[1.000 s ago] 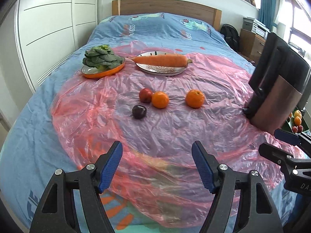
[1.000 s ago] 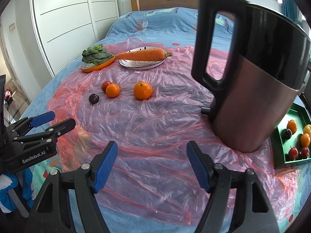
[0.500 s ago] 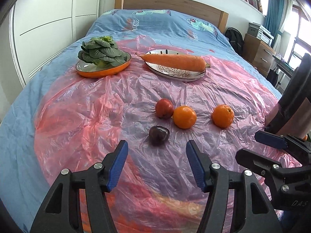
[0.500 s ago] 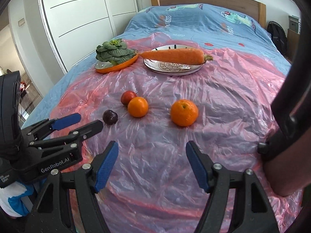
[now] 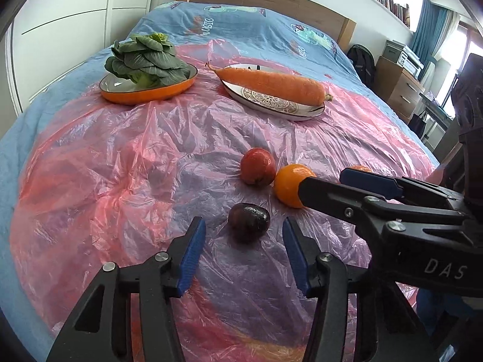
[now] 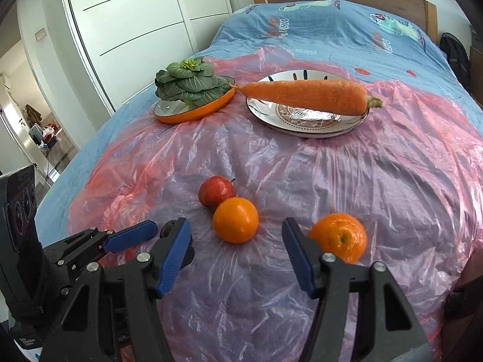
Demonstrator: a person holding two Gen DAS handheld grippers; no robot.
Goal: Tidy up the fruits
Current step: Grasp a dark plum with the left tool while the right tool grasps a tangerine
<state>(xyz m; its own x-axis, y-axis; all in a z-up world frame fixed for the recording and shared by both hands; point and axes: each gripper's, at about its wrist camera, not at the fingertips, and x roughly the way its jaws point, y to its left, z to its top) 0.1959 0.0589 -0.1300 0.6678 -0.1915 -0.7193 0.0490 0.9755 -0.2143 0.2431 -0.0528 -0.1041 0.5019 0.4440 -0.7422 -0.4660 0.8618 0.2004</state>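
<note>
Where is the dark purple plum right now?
In the left wrist view, the dark purple plum lies on the pink plastic sheet, just ahead of the open left gripper, nearer than the red apple.

Bright daylight in both views, pouring in from the window [image 5: 466, 34] on the right, which is blown out white. The pink plastic sheet [image 5: 126, 163] throws small glints off its wrinkles. Shadows are soft. Heavy fisheye bending with black vignetted corners, and the focus is sharp throughout.

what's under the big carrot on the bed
A white patterned plate lies under the carrot, on the pink plastic sheet. The plate's middle strip is hidden by the carrot.
</note>
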